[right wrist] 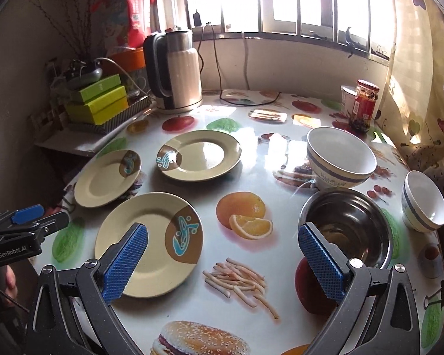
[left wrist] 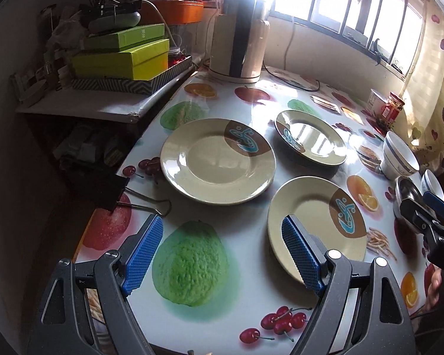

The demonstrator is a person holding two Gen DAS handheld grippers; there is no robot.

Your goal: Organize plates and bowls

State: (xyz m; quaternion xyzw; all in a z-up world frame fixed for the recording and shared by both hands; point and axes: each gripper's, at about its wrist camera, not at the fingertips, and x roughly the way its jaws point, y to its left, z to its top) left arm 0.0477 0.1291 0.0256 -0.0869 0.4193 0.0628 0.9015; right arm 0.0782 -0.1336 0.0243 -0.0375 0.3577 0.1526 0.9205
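Note:
Three beige plates with a brown-and-blue motif lie on the fruit-print table: a near plate [left wrist: 315, 217] [right wrist: 149, 244], a left plate [left wrist: 217, 159] [right wrist: 106, 177] and a far plate [left wrist: 310, 137] [right wrist: 199, 155]. At the right stand a large white bowl [right wrist: 340, 156] [left wrist: 399, 155], a steel bowl [right wrist: 347, 227] [left wrist: 407, 190] and a small white bowl [right wrist: 424, 201] [left wrist: 433, 180]. My left gripper [left wrist: 222, 254] is open and empty, low over the table, its right finger over the near plate's edge. My right gripper [right wrist: 222, 260] is open and empty between the near plate and the steel bowl.
An electric kettle [left wrist: 239, 34] [right wrist: 177, 71] with its cord stands at the back. Green boxes [left wrist: 121, 53] are stacked on a side shelf to the left. A red-lidded jar [right wrist: 365, 105] and a cup stand at the back right. A black binder clip [left wrist: 115, 189] grips the table's left edge.

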